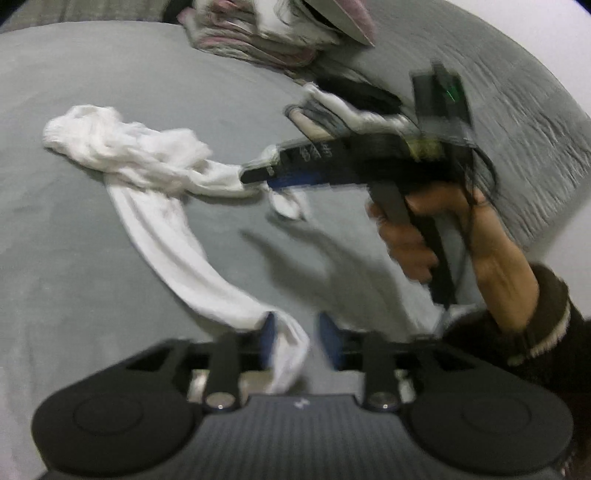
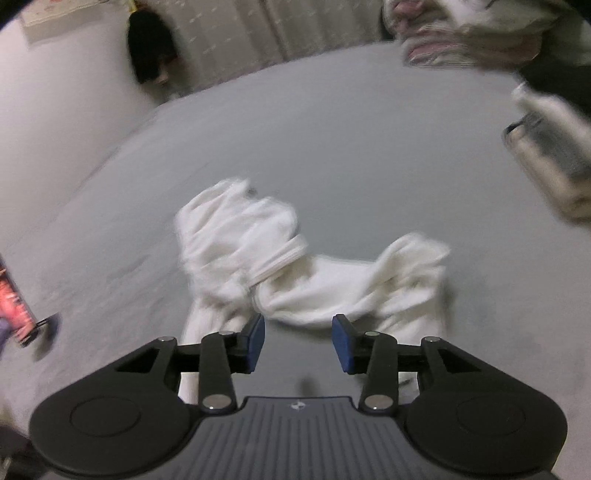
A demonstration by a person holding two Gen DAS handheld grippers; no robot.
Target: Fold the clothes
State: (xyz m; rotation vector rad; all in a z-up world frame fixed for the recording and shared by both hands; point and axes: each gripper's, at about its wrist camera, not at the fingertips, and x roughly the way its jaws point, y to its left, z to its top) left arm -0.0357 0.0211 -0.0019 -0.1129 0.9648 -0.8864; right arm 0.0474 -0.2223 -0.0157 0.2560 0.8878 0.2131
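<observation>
- White socks [image 1: 155,173] lie rumpled on the grey bed [image 1: 92,92], mid-scene; in the right wrist view they show as a tangle of two [image 2: 280,273].
- Left gripper [image 1: 295,343]: jaws parted, a sock's end lying loose between the blue pads, not pinched.
- Right gripper [image 2: 298,341]: jaws parted, nothing between them; socks just beyond the tips.
- Left wrist view alone shows the right gripper [image 1: 258,173] from the side, tips at the sock bundle's right end, and the person's hand [image 1: 417,236] on its handle, dark sleeve [image 1: 546,325] behind.
- Only the right wrist view shows a curtain [image 2: 258,29] and a dark object [image 2: 149,51] at the far left.
- Both views: a pile of pink and white clothes [image 1: 273,33] at the far edge, blurred.
</observation>
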